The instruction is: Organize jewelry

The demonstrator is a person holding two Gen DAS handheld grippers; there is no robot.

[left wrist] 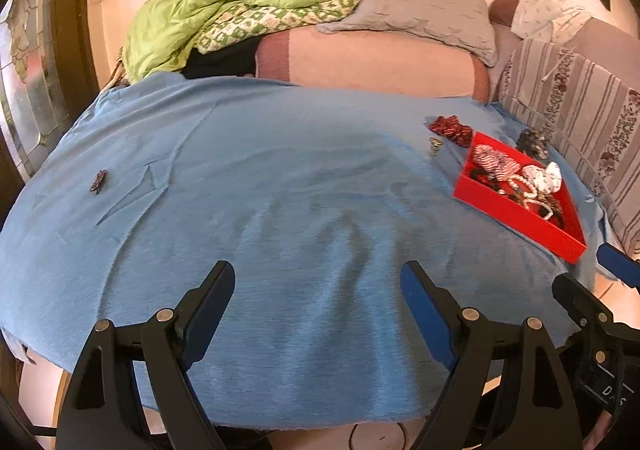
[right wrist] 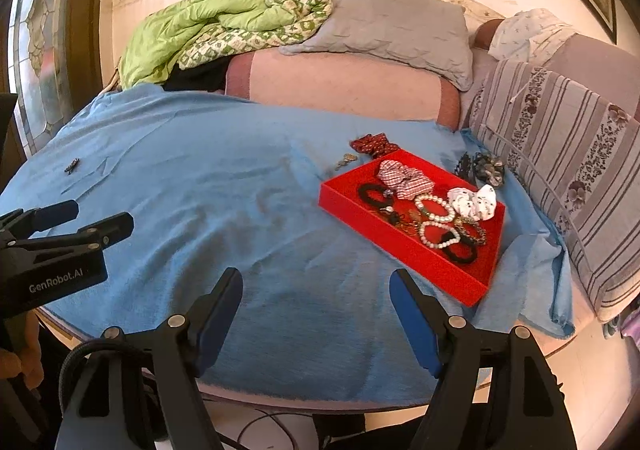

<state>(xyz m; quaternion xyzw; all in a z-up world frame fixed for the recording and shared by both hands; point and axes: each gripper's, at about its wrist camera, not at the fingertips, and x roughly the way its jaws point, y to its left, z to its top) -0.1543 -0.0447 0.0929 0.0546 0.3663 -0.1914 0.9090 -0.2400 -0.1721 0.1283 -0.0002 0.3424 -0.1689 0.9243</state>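
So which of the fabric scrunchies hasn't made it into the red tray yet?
The dark red patterned scrunchie, lying on the blue cloth just behind the red tray; the checked and white ones are inside.

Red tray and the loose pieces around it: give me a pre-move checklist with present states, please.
1. Left gripper empty, jaws apart: ok.
2. Right gripper empty, jaws apart: ok.
3. Red tray flat on the blue cloth: ok.
4. All jewelry in the tray: not ok; the dark red piece, small metal piece and dark brooch lie outside.
5. Brooch clasp state: cannot tell.
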